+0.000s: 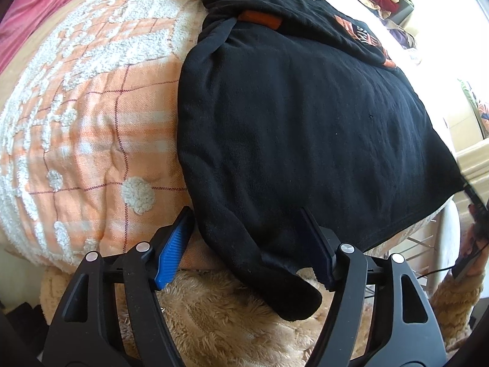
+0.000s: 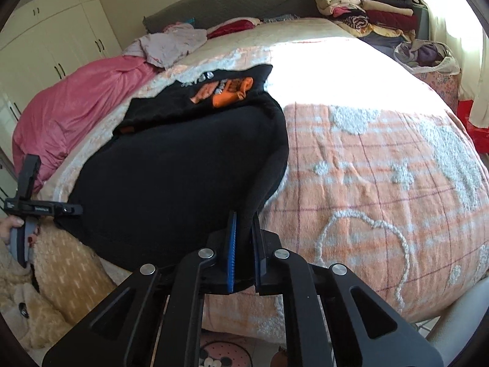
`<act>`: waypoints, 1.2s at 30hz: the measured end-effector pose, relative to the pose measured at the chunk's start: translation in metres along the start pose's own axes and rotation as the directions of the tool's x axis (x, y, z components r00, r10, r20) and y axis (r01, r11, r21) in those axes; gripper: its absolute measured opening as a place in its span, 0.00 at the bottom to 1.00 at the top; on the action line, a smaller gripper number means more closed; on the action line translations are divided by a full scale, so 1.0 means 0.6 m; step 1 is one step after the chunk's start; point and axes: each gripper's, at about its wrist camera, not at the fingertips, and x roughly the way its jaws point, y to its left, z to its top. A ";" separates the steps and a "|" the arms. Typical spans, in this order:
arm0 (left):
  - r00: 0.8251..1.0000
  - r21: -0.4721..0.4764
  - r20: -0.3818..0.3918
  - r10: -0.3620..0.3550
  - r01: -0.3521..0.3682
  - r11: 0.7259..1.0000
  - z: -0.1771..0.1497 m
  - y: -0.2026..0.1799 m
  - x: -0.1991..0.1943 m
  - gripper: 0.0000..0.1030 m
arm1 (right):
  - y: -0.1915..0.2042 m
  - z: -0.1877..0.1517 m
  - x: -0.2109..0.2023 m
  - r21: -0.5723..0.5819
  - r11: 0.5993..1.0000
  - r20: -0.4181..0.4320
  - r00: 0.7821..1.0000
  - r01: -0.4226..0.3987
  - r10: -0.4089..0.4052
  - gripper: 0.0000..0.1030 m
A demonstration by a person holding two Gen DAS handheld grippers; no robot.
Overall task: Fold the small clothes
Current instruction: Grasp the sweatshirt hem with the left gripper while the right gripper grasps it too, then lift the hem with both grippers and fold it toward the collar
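Observation:
A black sweatshirt (image 1: pixel 305 116) with an orange print lies on the orange-and-white bedspread (image 1: pixel 85 116), its sleeve hanging over the bed's near edge. My left gripper (image 1: pixel 247 217) is open, its blue-padded jaws standing on either side of the sleeve without pinching it. In the right wrist view the same sweatshirt (image 2: pixel 171 165) lies across the bed, and my right gripper (image 2: pixel 244 223) is shut on a fold of its black cloth near the bed edge. The left gripper (image 2: pixel 33 205) shows at the far left there, at the garment's other corner.
A pink blanket (image 2: pixel 76 113) and a lilac garment (image 2: pixel 171 46) lie at the bed's left side. Stacks of folded clothes (image 2: pixel 369 9) and a bag of laundry (image 2: pixel 424 55) stand at the far right. A fluffy beige plush (image 1: pixel 220 315) sits below the bed edge.

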 end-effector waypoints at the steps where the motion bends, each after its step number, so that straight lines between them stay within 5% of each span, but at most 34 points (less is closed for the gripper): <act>1: 1.000 0.000 -0.004 -0.004 0.004 1.000 0.000 0.001 0.000 0.60 | 0.000 0.010 -0.008 0.008 1.000 0.027 1.000 -0.015 0.015 0.07; 6: 1.000 0.023 -0.022 -0.010 0.010 1.000 0.000 -0.004 0.006 0.60 | 0.002 0.058 -0.034 0.028 0.998 0.130 0.990 -0.051 0.047 0.07; 14: 0.999 0.049 -0.014 0.032 -0.031 0.998 -0.005 -0.013 0.005 0.31 | 0.006 0.087 -0.026 0.062 0.997 0.166 0.986 -0.039 0.028 0.07; 22: 0.998 0.007 0.059 -0.025 0.024 1.000 -0.003 0.000 -0.028 0.04 | 0.005 0.084 -0.022 0.097 0.995 0.179 0.984 -0.038 0.020 0.07; 28: 0.988 -0.014 0.145 -0.047 0.050 0.999 0.009 0.003 -0.071 0.04 | 0.013 0.089 -0.040 0.072 0.997 0.236 0.972 -0.026 0.008 0.07; 36: 0.952 -0.054 0.298 -0.071 0.091 0.994 0.046 0.012 -0.146 0.04 | 0.012 0.101 -0.049 0.078 0.997 0.280 0.960 -0.006 -0.016 0.07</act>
